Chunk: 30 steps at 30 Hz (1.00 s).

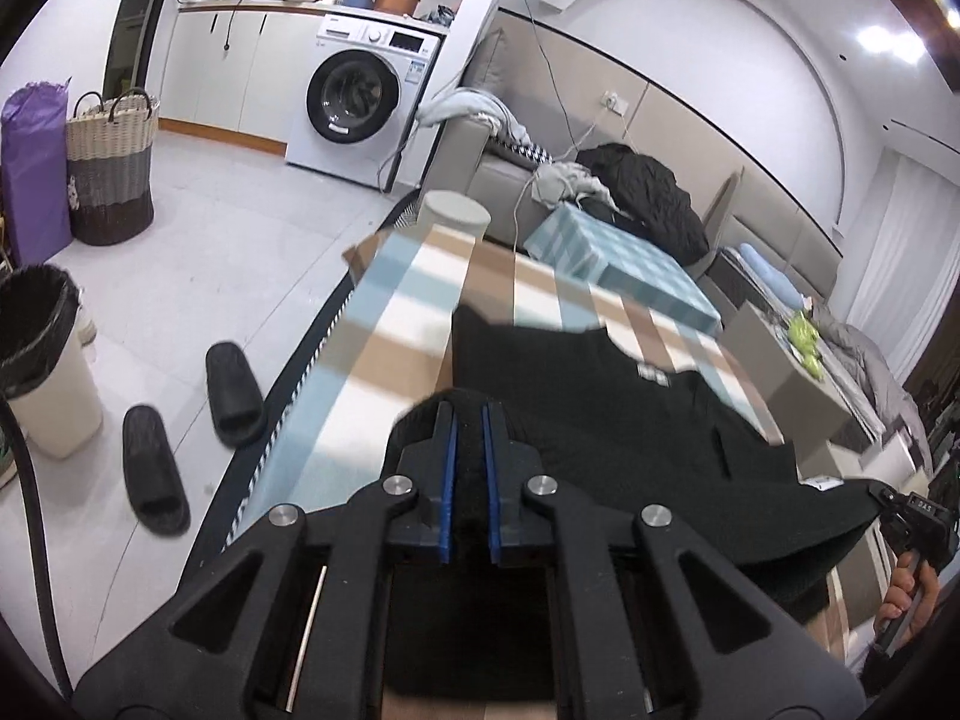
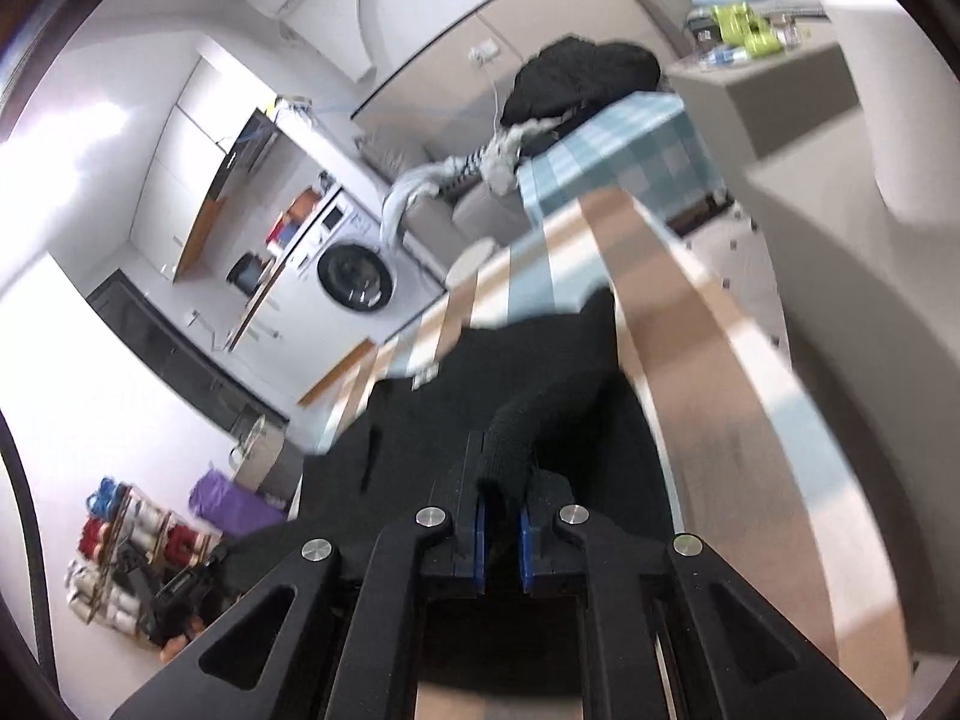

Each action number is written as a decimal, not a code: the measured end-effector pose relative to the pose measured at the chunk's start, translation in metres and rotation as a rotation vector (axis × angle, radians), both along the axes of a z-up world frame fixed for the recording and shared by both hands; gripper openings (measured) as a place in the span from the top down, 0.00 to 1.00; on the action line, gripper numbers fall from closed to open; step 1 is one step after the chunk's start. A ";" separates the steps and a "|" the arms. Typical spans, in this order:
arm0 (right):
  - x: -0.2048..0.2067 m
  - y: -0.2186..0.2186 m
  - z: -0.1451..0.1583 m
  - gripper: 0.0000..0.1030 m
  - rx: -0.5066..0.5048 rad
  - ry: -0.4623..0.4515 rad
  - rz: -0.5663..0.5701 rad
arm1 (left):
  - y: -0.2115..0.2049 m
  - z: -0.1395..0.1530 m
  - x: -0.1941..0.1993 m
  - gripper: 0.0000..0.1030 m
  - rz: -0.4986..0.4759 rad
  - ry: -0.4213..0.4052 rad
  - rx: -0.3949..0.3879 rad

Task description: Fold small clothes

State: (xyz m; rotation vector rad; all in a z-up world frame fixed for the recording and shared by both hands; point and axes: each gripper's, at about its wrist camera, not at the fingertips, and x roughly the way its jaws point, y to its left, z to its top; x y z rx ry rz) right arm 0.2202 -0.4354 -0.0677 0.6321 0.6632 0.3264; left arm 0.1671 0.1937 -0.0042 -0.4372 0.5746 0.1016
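The left tool (image 1: 470, 420) pinches the black garment's (image 1: 600, 408) near left edge, the cloth stretching rightward over the checked counter (image 1: 384, 324) to the right tool (image 2: 501, 474), clamped on its bunched right end.

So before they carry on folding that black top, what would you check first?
1. Left gripper clamped on the black knitted garment: ok, cloth sits between the blue pads.
2. Right gripper clamped on it: ok, a bunched edge is pinched.
3. Garment over the checked brown, white and blue tablecloth: ok.
4. Garment lying flat: not ok, the near edge is lifted and the cloth is bunched at the right gripper.
5. Both grips on matching corners: cannot tell.
6. Far end of the garment touching the tablecloth: cannot tell, blurred.
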 end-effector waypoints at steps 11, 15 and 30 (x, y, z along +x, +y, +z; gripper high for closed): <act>0.036 0.008 -0.040 0.90 -0.057 0.141 -0.029 | 0.017 -0.043 0.061 0.74 0.017 0.157 -0.042; 0.024 0.004 -0.060 0.73 -0.021 0.189 0.016 | 0.019 -0.062 0.043 0.49 0.016 0.187 -0.084; 0.045 0.005 -0.040 0.93 0.106 0.112 -0.026 | 0.006 -0.038 0.054 0.96 -0.036 0.056 -0.106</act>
